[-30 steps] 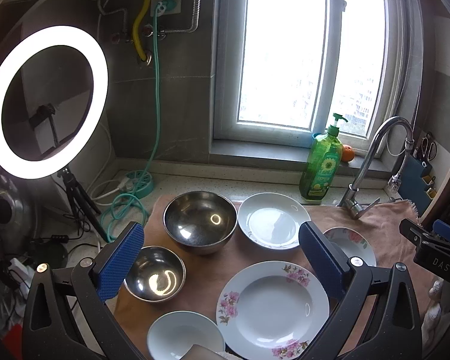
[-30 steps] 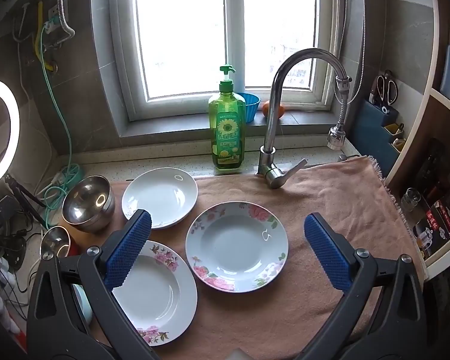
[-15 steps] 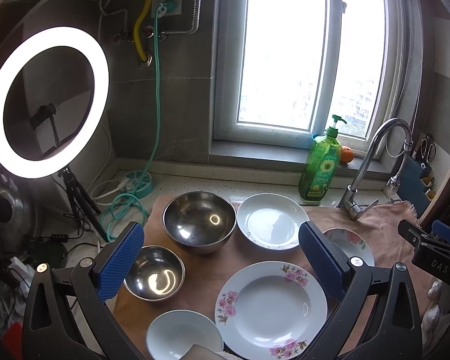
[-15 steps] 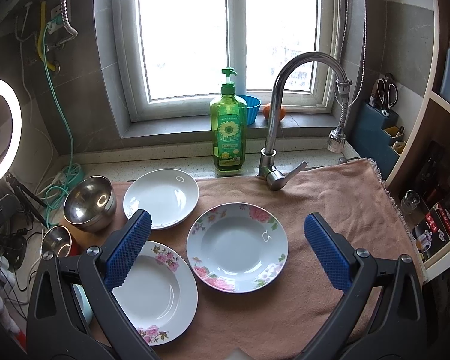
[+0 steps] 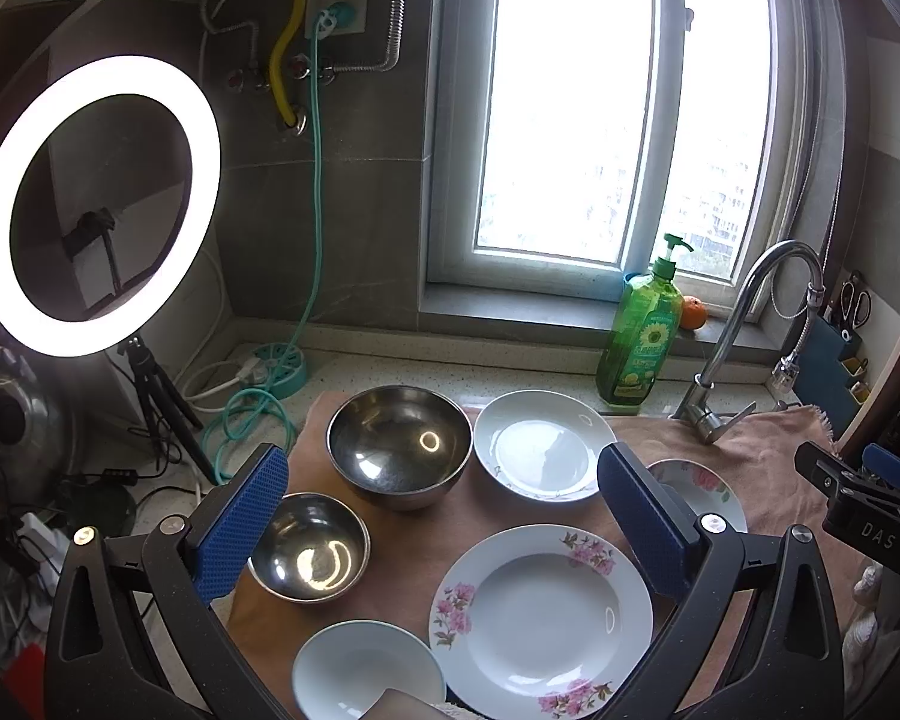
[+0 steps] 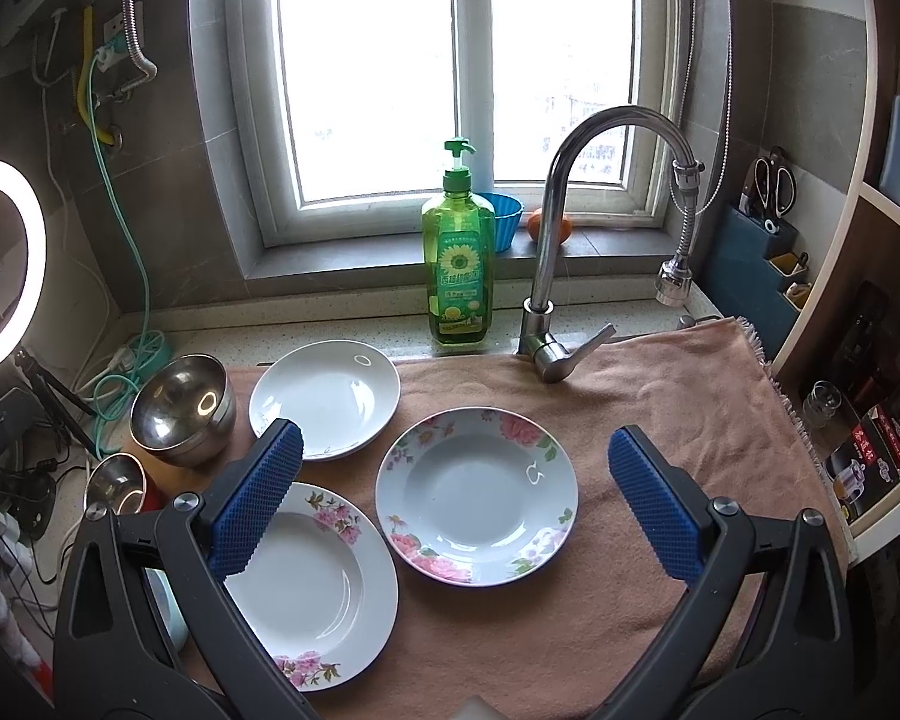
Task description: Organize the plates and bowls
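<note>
Left wrist view: the left gripper [image 5: 441,516] hovers above a surface covered by a pink towel [image 5: 768,456], its blue fingers [image 5: 243,519] spread wide and holding nothing. Between the fingers, toward 12 o'clock, sits a large steel bowl [image 5: 399,444], with a plain white plate [image 5: 543,444] just beside it at 1 o'clock. A small steel bowl [image 5: 309,546] lies close to the left finger, at about 9 o'clock. A white bowl [image 5: 366,672] sits at 6 o'clock, touching or nearly touching a big flowered plate [image 5: 540,612] at 5 o'clock. A second flowered plate [image 5: 699,489] is partly hidden behind the right finger. A lit ring light [image 5: 96,204] glows at 10 o'clock.

Right wrist view: the right gripper [image 6: 450,504] also hangs with fingers [image 6: 651,507] released and empty. A deep flowered plate [image 6: 477,495] lies directly between them, untouched. The other flowered plate [image 6: 318,585] lies at 7 o'clock, partly under the left finger. The white plate [image 6: 324,399] sits at 11 o'clock, the large steel bowl [image 6: 183,411] beyond it at 10 o'clock. A green soap bottle [image 6: 457,264] and a faucet [image 6: 576,240] stand at 12 o'clock.
</note>
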A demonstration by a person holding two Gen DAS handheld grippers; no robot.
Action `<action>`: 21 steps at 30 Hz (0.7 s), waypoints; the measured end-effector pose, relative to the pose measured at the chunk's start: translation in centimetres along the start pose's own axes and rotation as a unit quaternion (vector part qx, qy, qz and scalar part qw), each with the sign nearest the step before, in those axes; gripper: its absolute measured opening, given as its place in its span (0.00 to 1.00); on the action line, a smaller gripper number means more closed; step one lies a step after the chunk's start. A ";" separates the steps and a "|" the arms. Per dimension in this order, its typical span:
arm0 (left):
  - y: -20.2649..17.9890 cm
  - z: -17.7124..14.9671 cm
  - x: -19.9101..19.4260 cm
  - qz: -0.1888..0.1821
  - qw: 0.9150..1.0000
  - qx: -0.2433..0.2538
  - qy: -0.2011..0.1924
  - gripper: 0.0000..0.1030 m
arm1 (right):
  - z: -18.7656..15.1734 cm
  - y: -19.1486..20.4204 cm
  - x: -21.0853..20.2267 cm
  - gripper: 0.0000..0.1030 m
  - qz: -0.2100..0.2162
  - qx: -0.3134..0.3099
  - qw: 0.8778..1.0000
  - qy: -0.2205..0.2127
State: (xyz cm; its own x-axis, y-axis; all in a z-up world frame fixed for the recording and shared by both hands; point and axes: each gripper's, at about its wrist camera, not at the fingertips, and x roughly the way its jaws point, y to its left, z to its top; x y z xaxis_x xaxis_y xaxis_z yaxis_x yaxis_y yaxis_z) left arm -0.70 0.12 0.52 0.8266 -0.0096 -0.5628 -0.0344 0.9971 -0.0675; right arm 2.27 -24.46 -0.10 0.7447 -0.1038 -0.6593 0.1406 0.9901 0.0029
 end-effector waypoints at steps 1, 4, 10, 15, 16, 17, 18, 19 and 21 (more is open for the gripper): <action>0.0 0.0 0.0 0.000 1.000 0.000 0.000 1.00 | 0.0 0.0 0.0 1.00 0.000 0.000 1.000 0.000; 0.0 0.0 0.0 -0.001 1.000 0.000 0.001 1.00 | 0.0 0.0 0.0 1.00 -0.001 -0.001 1.000 -0.001; 0.0 0.0 0.0 0.000 1.000 0.001 -0.001 1.00 | -0.1 0.0 0.0 1.00 0.000 0.000 1.000 -0.001; -0.1 0.0 -0.1 0.000 1.000 0.001 0.000 1.00 | 0.0 -0.1 0.0 1.00 0.000 0.000 1.000 0.000; -0.1 0.0 0.0 0.000 1.000 0.001 0.000 1.00 | 0.0 0.0 0.0 1.00 0.000 0.000 1.000 0.000; -0.1 0.0 0.0 -0.001 1.000 0.001 0.000 1.00 | 0.0 -0.1 0.0 1.00 0.000 0.000 1.000 0.000; -0.1 0.1 0.0 -0.001 1.000 0.001 0.000 1.00 | -0.1 0.0 0.0 1.00 0.000 0.000 1.000 0.000; -0.1 0.1 0.0 -0.001 1.000 0.000 0.001 1.00 | 0.0 0.0 0.0 1.00 0.000 0.000 1.000 0.000; -0.1 0.2 0.0 0.000 1.000 0.001 0.000 1.00 | -0.1 0.0 0.0 1.00 0.000 0.000 1.000 -0.001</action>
State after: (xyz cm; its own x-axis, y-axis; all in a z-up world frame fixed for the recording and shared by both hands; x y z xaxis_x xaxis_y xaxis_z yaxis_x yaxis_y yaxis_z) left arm -0.59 0.01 0.65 0.8265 -0.0100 -0.5629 -0.0334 0.9972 -0.0668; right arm 2.21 -24.50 -0.12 0.7454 -0.1040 -0.6585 0.1409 0.9900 0.0031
